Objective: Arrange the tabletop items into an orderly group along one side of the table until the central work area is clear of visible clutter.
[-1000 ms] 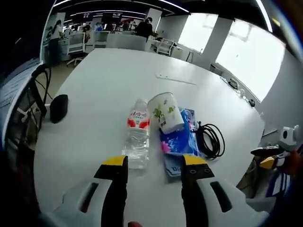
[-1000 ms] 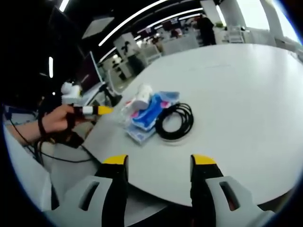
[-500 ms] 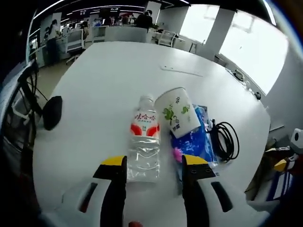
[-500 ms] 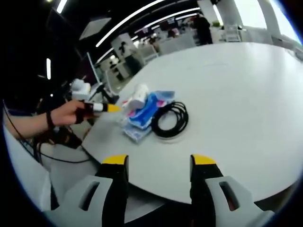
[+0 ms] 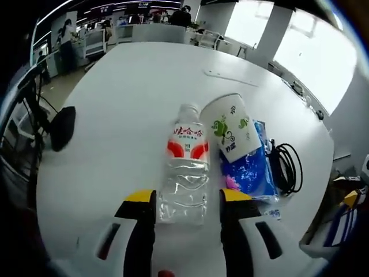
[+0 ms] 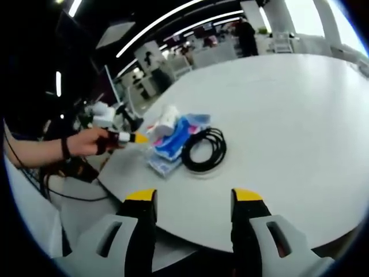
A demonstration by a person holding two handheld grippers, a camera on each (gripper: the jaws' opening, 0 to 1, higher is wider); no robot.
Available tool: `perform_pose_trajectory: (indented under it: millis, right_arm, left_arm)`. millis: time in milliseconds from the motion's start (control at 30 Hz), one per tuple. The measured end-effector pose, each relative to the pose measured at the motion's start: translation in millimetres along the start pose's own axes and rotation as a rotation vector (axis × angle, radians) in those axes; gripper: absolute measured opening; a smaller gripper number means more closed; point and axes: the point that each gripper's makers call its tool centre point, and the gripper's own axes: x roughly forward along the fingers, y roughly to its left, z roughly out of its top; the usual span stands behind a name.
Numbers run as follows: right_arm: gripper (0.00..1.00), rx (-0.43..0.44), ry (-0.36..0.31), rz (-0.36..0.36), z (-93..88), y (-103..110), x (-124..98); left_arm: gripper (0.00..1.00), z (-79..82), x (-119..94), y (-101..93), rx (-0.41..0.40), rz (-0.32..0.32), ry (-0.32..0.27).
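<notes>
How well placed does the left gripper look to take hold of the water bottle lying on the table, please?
Probably well placed: the left gripper is open, with the base of the water bottle lying between its yellow-tipped jaws. The paper cup lies close alongside, yet nothing blocks the way.

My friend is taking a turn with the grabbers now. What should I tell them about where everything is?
Left gripper: open, jaws on either side of the base of the water bottle, which lies flat; not closed on it.
Right gripper: open, holding nothing, hanging at the near table edge.
Things: paper cup on its side on the blue packet, right beside the bottle; black cable coil next to the packet; black mouse apart, near the far edge of the white table.
Done: most items are already clustered.
Left: probably grip the bottle, tidy the group, bring the mouse over.
</notes>
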Motion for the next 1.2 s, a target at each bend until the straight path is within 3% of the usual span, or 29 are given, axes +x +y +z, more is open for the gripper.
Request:
perform_pose_trajectory:
  millis: [200,400,1200]
  right_arm:
    - [0.50,-0.005,0.006,0.005,0.0,2.4,1.2]
    - [0.50,-0.006,0.014,0.010,-2.6,3.5,1.7]
    - [0.49,0.002,0.014,0.024,-5.4,8.6,5.3]
  left_arm:
    - [0.37,-1.4,0.0,2.6,-0.013,0.005,-0.004]
    - [0.37,-2.8,-1.6,4.1,-0.045,-0.010,-0.009]
    - [0.37,-19.5,-18.9,23.1,-0.084,0.046,-0.017]
